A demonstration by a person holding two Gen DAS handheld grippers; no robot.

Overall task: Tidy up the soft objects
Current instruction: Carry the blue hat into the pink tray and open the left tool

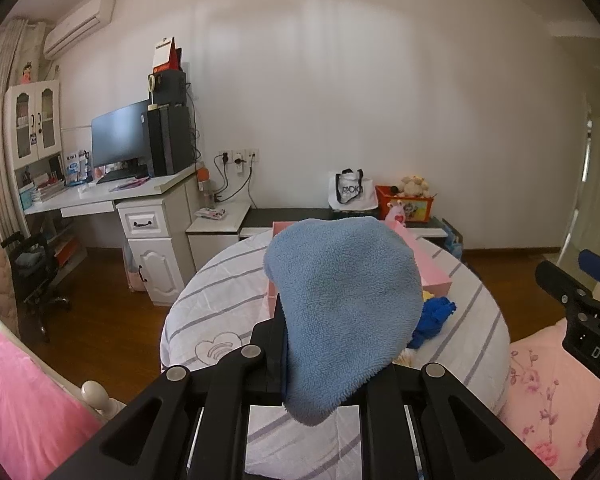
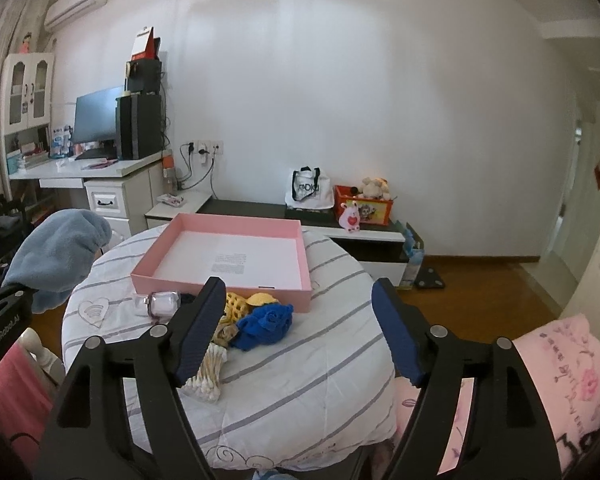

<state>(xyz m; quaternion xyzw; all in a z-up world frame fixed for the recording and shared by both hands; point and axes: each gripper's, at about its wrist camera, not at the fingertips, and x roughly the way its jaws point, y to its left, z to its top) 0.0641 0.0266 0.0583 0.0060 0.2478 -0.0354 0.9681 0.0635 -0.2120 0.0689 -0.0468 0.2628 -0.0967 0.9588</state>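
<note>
Left wrist view puts the left gripper (image 1: 332, 344) closest, its fingers closed on a light blue fleece cloth (image 1: 340, 312) that drapes up and over them, hiding most of the tips and held above the striped quilt (image 1: 204, 304). Right wrist view shows the right gripper (image 2: 300, 332) with its blue-padded fingers (image 2: 198, 336) spread wide and holding nothing, hovering over the same quilt. Just past those fingers lies a small heap: a bundle of cotton swabs (image 2: 210, 372) nearest, then a crumpled dark blue cloth (image 2: 264, 322), with a yellow knitted piece (image 2: 238, 306) touching it on its far side and a small clear packet (image 2: 160, 304) off to the left. Directly behind the heap sits a shallow pink box (image 2: 228, 256), open, with only a printed white sheet on its floor. Off to the left in this view the blue fleece hangs from the other gripper, apart from the box. Farther back stand a low bench (image 2: 260, 208) with a white tote bag (image 2: 308, 188) and a red toy bin (image 2: 364, 204), and a white desk (image 2: 80, 170) carrying a monitor (image 2: 96, 116).
</note>
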